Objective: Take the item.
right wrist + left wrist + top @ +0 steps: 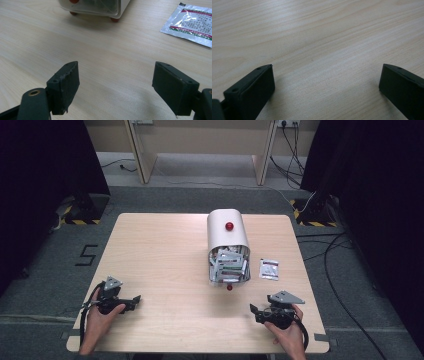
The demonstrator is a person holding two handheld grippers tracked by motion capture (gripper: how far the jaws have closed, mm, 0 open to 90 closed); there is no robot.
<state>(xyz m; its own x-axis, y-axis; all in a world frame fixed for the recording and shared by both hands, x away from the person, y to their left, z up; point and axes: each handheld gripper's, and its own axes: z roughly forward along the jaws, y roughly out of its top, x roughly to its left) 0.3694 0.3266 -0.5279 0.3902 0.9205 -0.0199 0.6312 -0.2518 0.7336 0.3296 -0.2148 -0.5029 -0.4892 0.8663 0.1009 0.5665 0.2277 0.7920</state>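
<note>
The box (228,246) sits near the middle of the table (160,255), a bit toward the far edge. It is white with a round top and a red knob (229,226). Its near end is clear, and it is full of small packets (229,265). One more packet (269,269) lies flat on the table just right of the box. The left tongs (134,301) rest near the near left corner, jaws wide open, holding nothing. The right tongs (254,312) rest near the near right corner, also wide open and holding nothing.
</note>
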